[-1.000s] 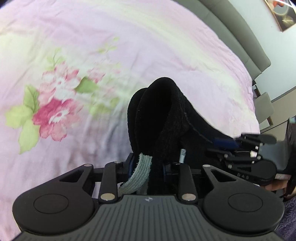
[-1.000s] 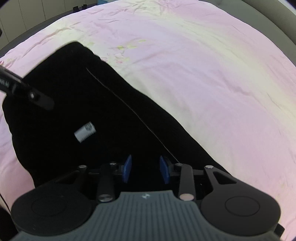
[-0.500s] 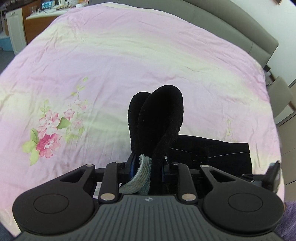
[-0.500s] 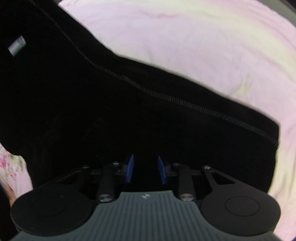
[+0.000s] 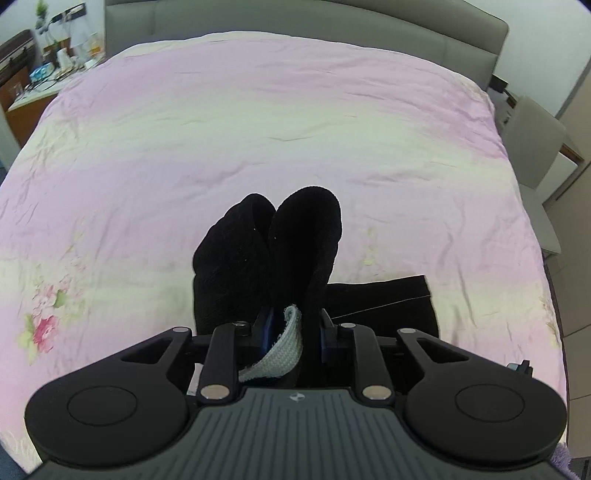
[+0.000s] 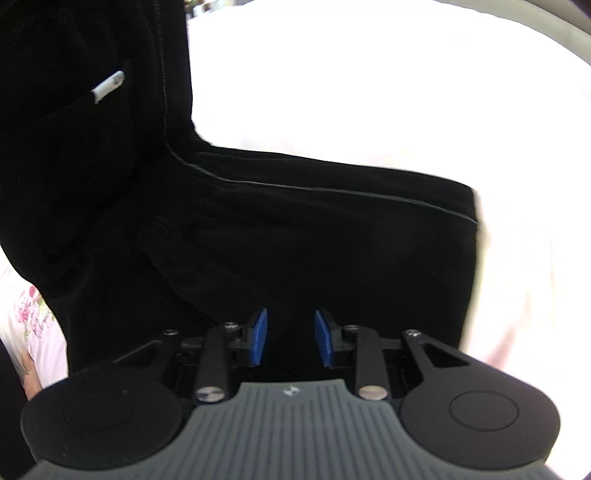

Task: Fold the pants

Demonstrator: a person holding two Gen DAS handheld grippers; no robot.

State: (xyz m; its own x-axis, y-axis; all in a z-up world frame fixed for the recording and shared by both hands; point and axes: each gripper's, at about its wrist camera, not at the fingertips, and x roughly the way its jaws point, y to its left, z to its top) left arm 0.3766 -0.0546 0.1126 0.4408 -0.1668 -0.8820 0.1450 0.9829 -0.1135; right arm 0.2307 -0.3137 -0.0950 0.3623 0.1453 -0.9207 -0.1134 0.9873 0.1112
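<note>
Bedroom: one bed under a pink floral sheet, grey headboard at its far end, a cluttered wooden cabinet left of the bed, a grey chair right of it. One pair of black pants, partly flat on the bed's near right part, long axis running across the bed, hem end toward its right edge. Two claws. Left claw pinching a bunched fold of the pants with a grey band, lifted above the bed. Right claw just over the pants, blue pads having just drawn closer; whether pinching cloth, cannot tell.
</note>
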